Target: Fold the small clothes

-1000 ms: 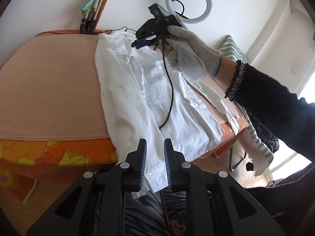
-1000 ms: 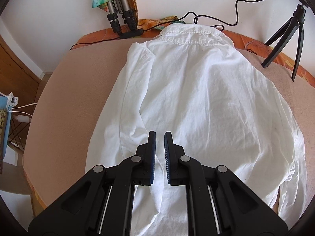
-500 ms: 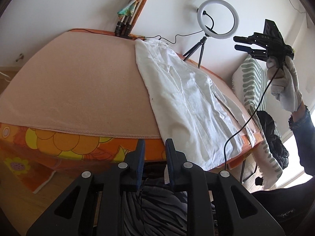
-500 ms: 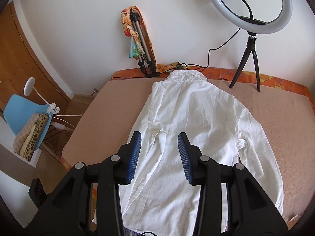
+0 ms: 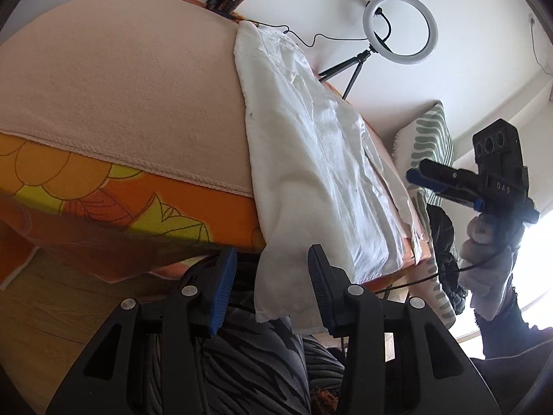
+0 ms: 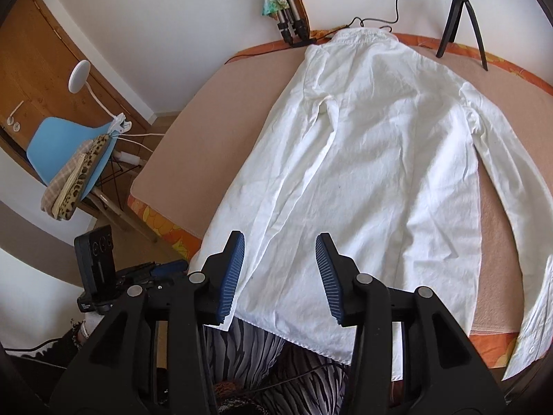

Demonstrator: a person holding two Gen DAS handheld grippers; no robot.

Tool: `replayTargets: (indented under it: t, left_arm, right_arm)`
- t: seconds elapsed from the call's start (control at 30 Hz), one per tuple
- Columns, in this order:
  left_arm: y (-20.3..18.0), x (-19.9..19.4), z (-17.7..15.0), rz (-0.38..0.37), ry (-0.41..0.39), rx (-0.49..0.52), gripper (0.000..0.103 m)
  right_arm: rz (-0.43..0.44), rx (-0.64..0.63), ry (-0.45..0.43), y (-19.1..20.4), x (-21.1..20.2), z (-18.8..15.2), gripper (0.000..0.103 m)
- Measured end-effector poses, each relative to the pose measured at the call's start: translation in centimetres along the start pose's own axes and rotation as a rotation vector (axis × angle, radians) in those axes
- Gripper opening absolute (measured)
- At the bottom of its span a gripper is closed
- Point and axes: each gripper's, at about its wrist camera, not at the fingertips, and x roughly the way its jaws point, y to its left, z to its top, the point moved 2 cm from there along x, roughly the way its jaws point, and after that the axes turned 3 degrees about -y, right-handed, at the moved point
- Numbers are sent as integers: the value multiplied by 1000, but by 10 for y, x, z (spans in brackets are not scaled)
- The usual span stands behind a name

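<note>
- Nearest: the left gripper [image 5: 273, 287] hangs low at the near edge of the bed [image 5: 103, 97]. Its jaws have just been opening; the hem corner of the white shirt [image 5: 311, 159] droops between them, but the pads do not press on it. Released.
- Beside it, higher: the right gripper [image 6: 280, 273] points down over the near hem. Its jaws have likewise just been opening and stand apart with cloth beneath them, not pinched. Released, holding nothing.
- The gloved hand [image 5: 484, 259] carrying the right gripper is off the bed's right side in the left wrist view.
- Middle: the shirt lies back up and lengthwise on the peach blanket [image 6: 214, 110]; the left sleeve is folded in, the right sleeve [image 6: 508, 180] runs down the right side, and the hem overhangs the near edge.
- Far: the collar [image 6: 363, 34] sits against the wall, close to the tripod legs [image 6: 290, 27] and the ring-light stand [image 6: 459, 17].
- Judgement: the step in hand appears to be taking up the hem for a lengthwise fold.
- Next move calls for each gripper to close on a hem corner, squarely, then carry it toward the collar without dragging the body askew.
</note>
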Motion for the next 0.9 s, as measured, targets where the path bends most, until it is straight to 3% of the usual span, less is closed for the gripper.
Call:
replayTargets:
  t: [0.1,0.23,0.27,0.43,0.47,0.5,0.6,0.63,0.7,0.83,0.9]
  left_arm:
    - [-14,1,-7,-20,17,38,40]
    - [-23,-6,-13,0,25,77,40]
    - [-22,-9,-13,1,20,69,40]
    - [-1,-13,-11,19,3,-6,40]
    - [2,-11,-11,12,3,-25,40]
    - [5,-9,-12,-1,3,-44,40]
    - [7,0,-12,-15,2,-76,36]
    - [7,1,-12,-5,-4,-83,21]
    - [4,0,-11,36,-18,-68,9]
    - [-7,-7,-10,130,-26,33,9]
    - [-10,-11,-5,140,-39,53,9]
  right_arm:
    - [42,28,94,2,44,-31,49]
    - [63,35,151,10,83,-53,49]
    - [60,31,128,12,84,-55,54]
    - [117,3,132,28,92,-55,54]
    - [113,-7,138,31,95,-56,47]
    - [122,-12,146,33,98,-56,31]
    - [107,-18,154,37,101,-56,8]
    - [107,-11,152,37,100,-55,7]
    - [111,17,142,36,93,-51,4]
    - [20,-9,86,27,66,-48,4]
    - [-13,-10,111,20,67,-54,4]
